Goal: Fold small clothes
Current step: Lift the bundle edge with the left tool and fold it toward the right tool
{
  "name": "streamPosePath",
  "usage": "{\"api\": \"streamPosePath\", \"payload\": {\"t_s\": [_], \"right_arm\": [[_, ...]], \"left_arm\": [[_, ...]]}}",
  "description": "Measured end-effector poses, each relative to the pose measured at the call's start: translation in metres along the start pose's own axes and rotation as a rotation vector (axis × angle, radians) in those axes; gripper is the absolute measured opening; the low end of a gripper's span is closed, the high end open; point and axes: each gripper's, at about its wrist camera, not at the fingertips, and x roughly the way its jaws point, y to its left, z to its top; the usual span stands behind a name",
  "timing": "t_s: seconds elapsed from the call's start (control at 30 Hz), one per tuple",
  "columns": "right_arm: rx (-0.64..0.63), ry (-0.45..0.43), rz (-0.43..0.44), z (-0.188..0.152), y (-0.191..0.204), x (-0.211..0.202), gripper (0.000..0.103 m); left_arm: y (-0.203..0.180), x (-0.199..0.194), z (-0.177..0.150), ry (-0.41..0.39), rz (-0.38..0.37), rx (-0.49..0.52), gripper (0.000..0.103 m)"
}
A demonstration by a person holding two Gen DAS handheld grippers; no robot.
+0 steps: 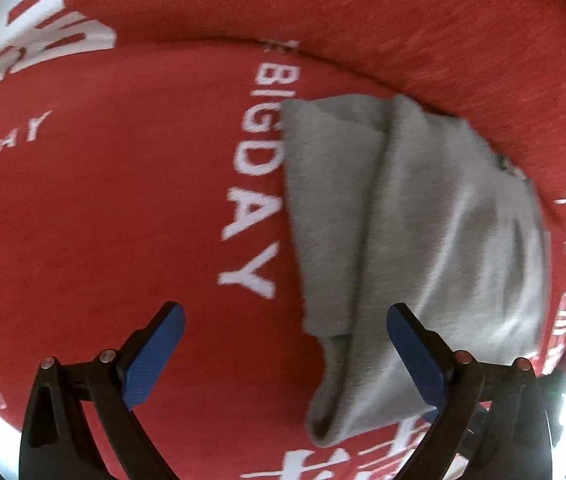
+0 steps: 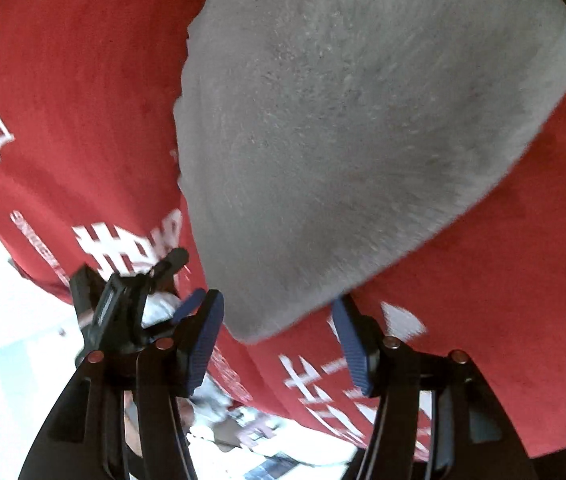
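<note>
A small grey garment (image 1: 415, 240) lies folded on a red cloth (image 1: 123, 208) printed with white letters. In the left wrist view its lower cuff end reaches between the blue pads of my left gripper (image 1: 283, 328), which is open just above it and holds nothing. In the right wrist view the grey garment (image 2: 343, 140) fills the upper middle. Its lower rounded edge hangs just beyond my right gripper (image 2: 279, 320), which is open and empty.
The red cloth (image 2: 63, 120) covers the whole work surface, with a fold line across the back. Its edge drops off at the lower left of the right wrist view. My other gripper (image 2: 123, 304) shows there beyond the left finger, over a bright floor.
</note>
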Motion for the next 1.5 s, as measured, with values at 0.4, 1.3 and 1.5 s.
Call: {"api": "streamPosePath", "payload": {"t_s": [0.4,1.3,1.5], "right_arm": [[0.213,-0.064,0.246,0.027,0.001,0.003,0.009],[-0.314,0.004,-0.304,0.080,0.080,-0.104,0.034],[-0.420,-0.032,-0.418,0.108,0.096,-0.070,0.015]], "left_arm": [[0.002,0.020,0.029,0.096,-0.280,-0.050,0.101],[-0.118,0.071,0.038,0.229,-0.267,0.110,0.033],[-0.116,0.069,0.039,0.213,-0.212,0.106,0.033]]}}
